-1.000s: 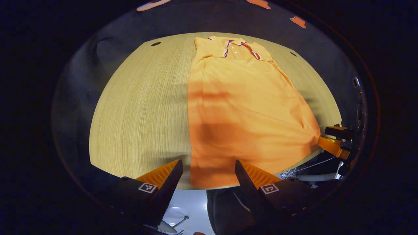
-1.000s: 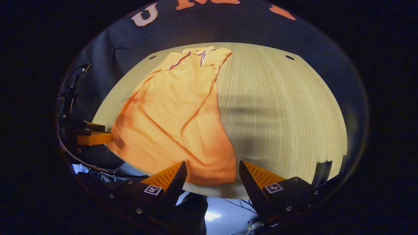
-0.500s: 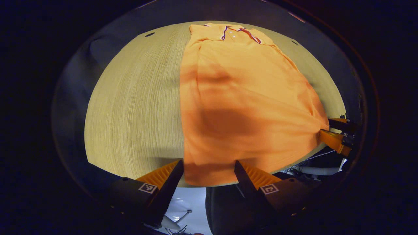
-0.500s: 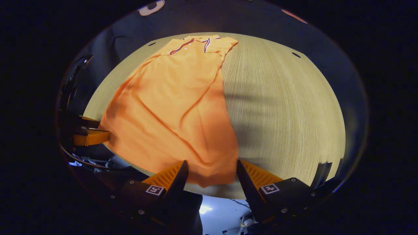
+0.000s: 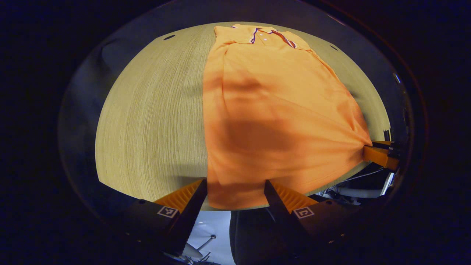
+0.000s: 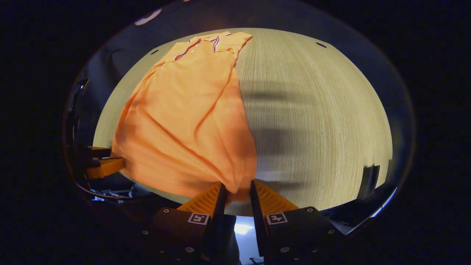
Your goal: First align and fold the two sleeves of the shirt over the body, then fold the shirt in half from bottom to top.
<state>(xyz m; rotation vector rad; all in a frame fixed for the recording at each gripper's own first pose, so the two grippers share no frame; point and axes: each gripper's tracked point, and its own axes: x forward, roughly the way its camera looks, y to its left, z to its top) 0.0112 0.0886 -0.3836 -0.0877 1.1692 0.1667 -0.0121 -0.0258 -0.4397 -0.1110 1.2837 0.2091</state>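
1. An orange shirt [image 5: 272,110] lies flat on a wooden counter [image 5: 147,117]. Its collar [image 5: 263,35] is at the far side and its bottom hem [image 5: 235,198] is at the near edge.
2. The sleeves are folded in, so the shirt looks like one long strip.
3. In the left gripper view, the left gripper [image 5: 235,189] is at the near left corner of the hem. Its jaws are wide apart. The corner lies between them, but they are not pressing on it.
4. In the right gripper view, the right gripper [image 6: 236,191] is at the near right corner of the hem. Its jaws are nearly together and both squeeze a bunched bit of cloth.
5. The cloth makes long creases [image 6: 176,136] that run from that pinched corner up across the shirt.
6. The left gripper view also shows the right gripper [image 5: 381,154] far off at the right, touching the shirt's corner there.
7. The right gripper view also shows the left gripper [image 6: 103,165] far off at the left, just beside the shirt's other near corner.
8. Dark shadows lie across the shirt and the counter.
9. Small dark holes [image 6: 321,45] sit near the far corners of the counter.
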